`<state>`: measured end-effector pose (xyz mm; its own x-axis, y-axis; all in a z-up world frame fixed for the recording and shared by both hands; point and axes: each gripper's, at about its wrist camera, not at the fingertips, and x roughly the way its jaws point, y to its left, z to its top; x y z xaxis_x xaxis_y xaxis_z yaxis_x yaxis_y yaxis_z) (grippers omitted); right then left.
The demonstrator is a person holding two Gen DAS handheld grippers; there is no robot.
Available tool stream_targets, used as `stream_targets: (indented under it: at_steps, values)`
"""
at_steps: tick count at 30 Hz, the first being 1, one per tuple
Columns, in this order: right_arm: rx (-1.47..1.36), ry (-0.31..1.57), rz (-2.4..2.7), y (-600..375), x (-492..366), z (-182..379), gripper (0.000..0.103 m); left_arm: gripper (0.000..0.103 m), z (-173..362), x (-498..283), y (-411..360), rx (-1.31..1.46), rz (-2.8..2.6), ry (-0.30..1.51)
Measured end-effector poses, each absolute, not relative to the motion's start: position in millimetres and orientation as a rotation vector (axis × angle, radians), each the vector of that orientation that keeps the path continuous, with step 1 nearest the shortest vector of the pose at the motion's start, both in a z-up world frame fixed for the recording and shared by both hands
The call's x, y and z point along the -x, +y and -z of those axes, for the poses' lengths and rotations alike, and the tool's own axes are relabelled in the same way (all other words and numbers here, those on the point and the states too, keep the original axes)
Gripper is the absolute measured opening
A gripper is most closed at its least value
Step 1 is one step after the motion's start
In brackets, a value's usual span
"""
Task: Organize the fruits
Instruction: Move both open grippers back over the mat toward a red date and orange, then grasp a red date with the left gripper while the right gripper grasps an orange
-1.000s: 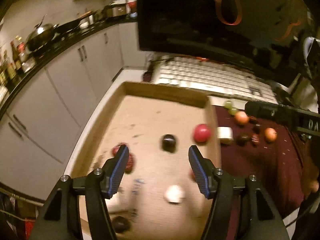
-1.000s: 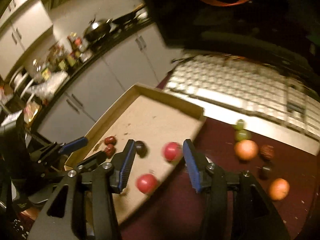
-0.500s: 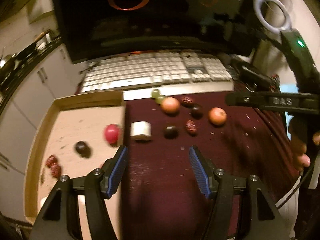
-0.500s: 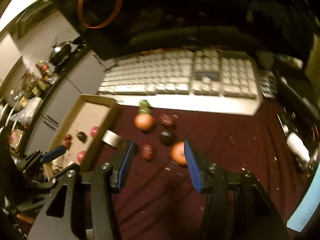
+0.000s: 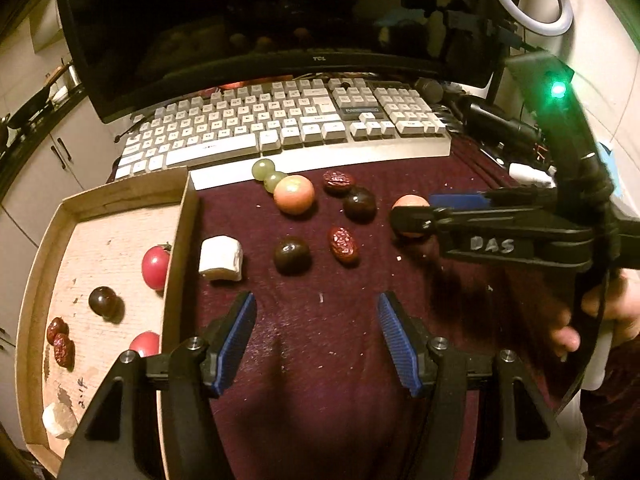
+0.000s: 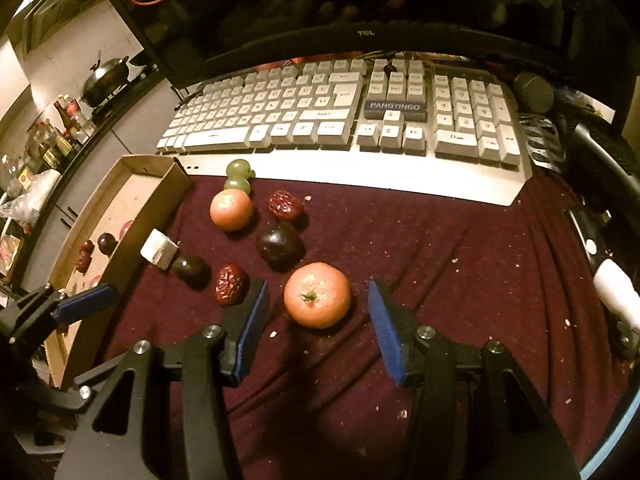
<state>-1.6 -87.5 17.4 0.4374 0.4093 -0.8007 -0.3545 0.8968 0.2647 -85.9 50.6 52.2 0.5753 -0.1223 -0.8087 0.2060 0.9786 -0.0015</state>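
Note:
My right gripper is open low over the maroon cloth. A tangerine sits between its blue pads with a gap on each side. In the left wrist view the same tangerine is half hidden behind the right gripper. My left gripper hangs open over bare cloth, nothing between its fingers. Ahead of it lie a dark plum, a red date, a second plum, another tangerine and two green grapes.
A cardboard tray at the left holds tomatoes, a dark plum, dates and a white piece. A white cube lies beside its wall. A keyboard and a monitor bound the cloth at the back. A hand holds the right gripper.
Both grippers swung right, from over the cardboard tray to over the cloth. The right gripper came down until the tangerine sat between its fingers. Neither gripper's opening changed visibly.

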Motion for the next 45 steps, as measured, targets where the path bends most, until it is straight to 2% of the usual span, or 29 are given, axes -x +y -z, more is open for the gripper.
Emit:
stream_targets:
  at_steps: [1, 3, 6, 13, 17, 20, 29, 32, 35, 38, 45]
  values:
    - [-0.053, 1.017, -0.474, -85.6, 0.7, -15.4, 0.051, 0.063, -52.0, 84.8, 49.8, -0.095, 0.198, 0.94]
    - [-0.026, 1.025, -0.471, -80.6, -1.5, -10.2, 0.041, 0.063, -50.9, 82.1, 47.6, -0.084, 0.215, 0.949]
    - [0.0, 1.006, -0.474, -77.7, -1.2, -8.4, 0.038, 0.063, -49.3, 78.1, 44.7, -0.071, 0.231, 0.958]
    - [-0.164, 0.969, -0.488, -107.8, -11.7, -8.4, 0.037, 0.061, -43.4, 62.5, 32.9, -0.043, 0.253, 0.967]
    - [-0.219, 0.953, -0.484, -118.9, -14.1, -8.6, 0.037, 0.052, -38.9, 51.2, 29.8, -0.025, 0.253, 0.98]
    - [-0.235, 0.963, -0.484, -121.2, -15.4, -7.0, 0.037, 0.049, -35.6, 44.5, 25.4, -0.039, 0.248, 0.982]
    - [-0.238, 0.955, -0.499, -121.5, -14.2, -8.4, 0.037, 0.033, -20.4, 27.9, 20.5, -0.042, 0.248, 1.014]
    - [-0.24, 0.958, -0.5, -122.0, -14.0, -7.7, 0.037, 0.025, -15.6, 24.4, 20.9, -0.035, 0.244, 1.023]
    - [-0.232, 0.964, -0.506, -119.7, -14.5, -6.6, 0.037, 0.024, -15.5, 24.3, 20.4, -0.037, 0.242, 1.013]
    - [-0.22, 0.968, -0.511, -116.5, -14.1, -5.7, 0.037, 0.018, -13.9, 23.2, 20.0, -0.046, 0.23, 1.003]
    - [-0.18, 0.97, -0.507, -110.2, -13.1, -2.8, 0.037, 0.017, -15.3, 25.7, 22.0, -0.036, 0.23, 0.995]
